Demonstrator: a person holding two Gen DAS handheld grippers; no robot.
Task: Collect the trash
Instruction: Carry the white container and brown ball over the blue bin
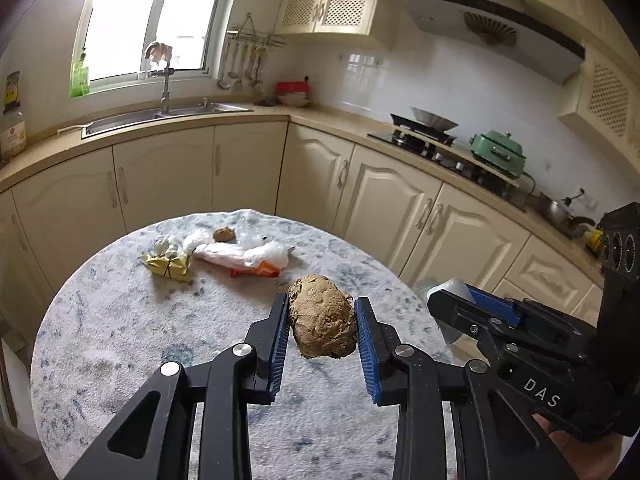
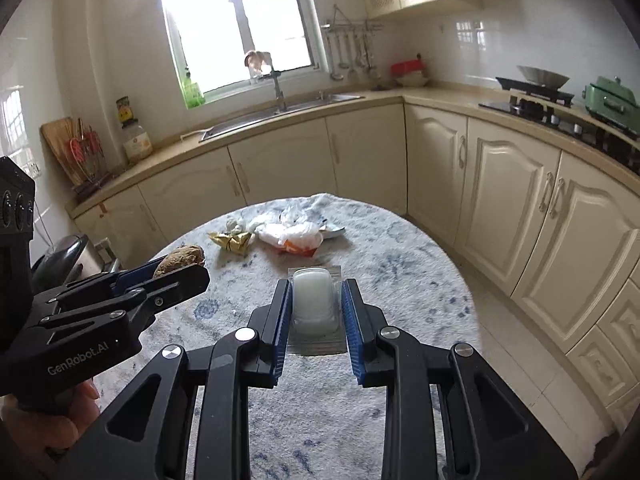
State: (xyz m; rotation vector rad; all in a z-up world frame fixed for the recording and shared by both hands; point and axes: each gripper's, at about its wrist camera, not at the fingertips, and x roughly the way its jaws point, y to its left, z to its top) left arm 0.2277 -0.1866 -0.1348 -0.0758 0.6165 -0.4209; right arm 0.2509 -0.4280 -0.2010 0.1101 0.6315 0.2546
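A round counter (image 1: 120, 320) with a blue-and-white mottled cover fills the lower half of both wrist views, standing in a kitchen of cream cabinets (image 1: 160, 184); a steel sink (image 1: 160, 118) lies under the window at about 11 o'clock in the left wrist view, and a gas stove (image 1: 424, 138) with a green cooker (image 1: 498, 154) beside it runs along the wall toward 2 o'clock. The left hand-held gripper (image 1: 322, 320) is pinching a crumpled brown paper ball (image 1: 322, 318) between its blue pads, the ball lifted clear of the counter. The right hand-held gripper (image 2: 314, 308) is clamped on a small clear plastic blister pack (image 2: 314, 300) with a milky white dome, likewise held above the cover. In the left wrist view the right hand-held gripper enters at 3 o'clock; in the right wrist view the left one enters at 9 o'clock with the brown ball showing between its fingers. More trash lies together at the far side of the counter, around 12 o'clock of both grippers: a white plastic bag (image 1: 244, 254) over an orange wrapper (image 1: 260, 270), a yellow crumpled wrapper (image 1: 168, 266) just beside it at 9 o'clock, a small white wad (image 1: 162, 244) touching the yellow wrapper, and a smaller brown ball (image 1: 223, 234) behind the bag
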